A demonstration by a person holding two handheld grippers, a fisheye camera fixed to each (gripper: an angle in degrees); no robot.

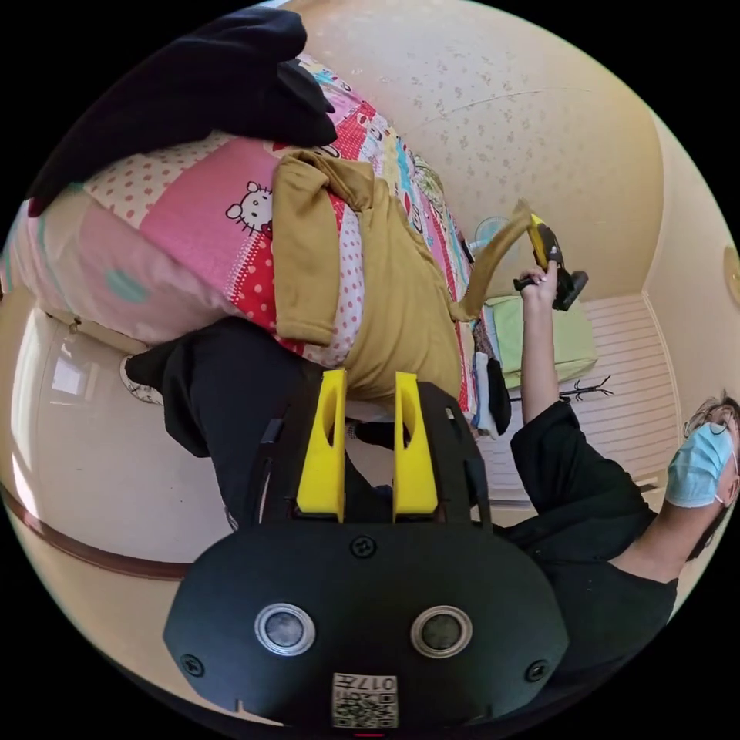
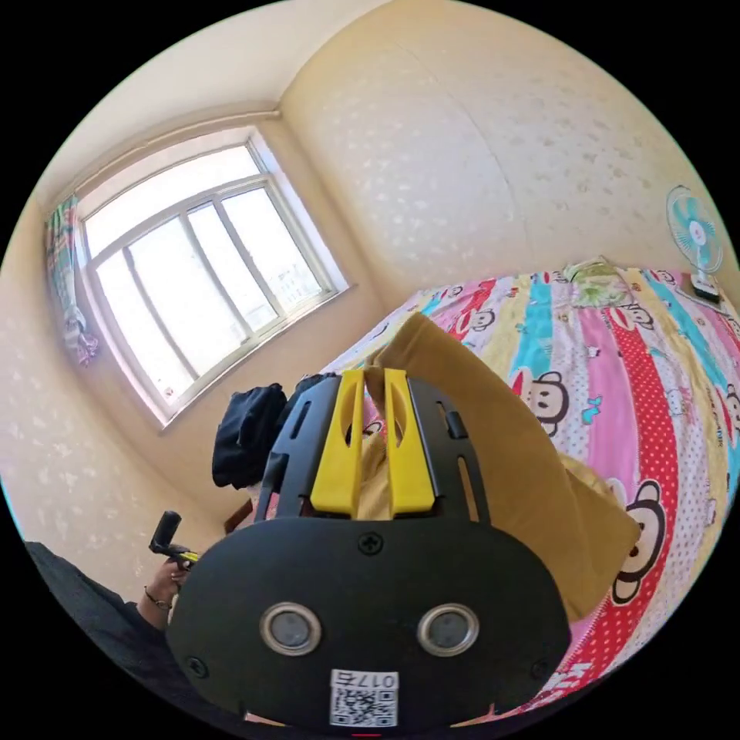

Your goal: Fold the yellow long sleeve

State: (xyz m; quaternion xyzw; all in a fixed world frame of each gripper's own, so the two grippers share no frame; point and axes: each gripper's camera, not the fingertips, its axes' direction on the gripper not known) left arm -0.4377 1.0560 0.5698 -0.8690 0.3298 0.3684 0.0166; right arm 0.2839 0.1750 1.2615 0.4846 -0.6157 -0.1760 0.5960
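The left gripper [image 1: 368, 385] has its two yellow jaws parallel with a clear gap between them, gripping nothing, near the bed's edge. The right gripper [image 2: 375, 381] has its jaws pressed together on a fold of the yellow long sleeve [image 2: 493, 432], lifted above the bed. In the left gripper view the right hand [image 1: 539, 279] grips that tool's handle with the bare forearm stretched out straight from a black sleeve.
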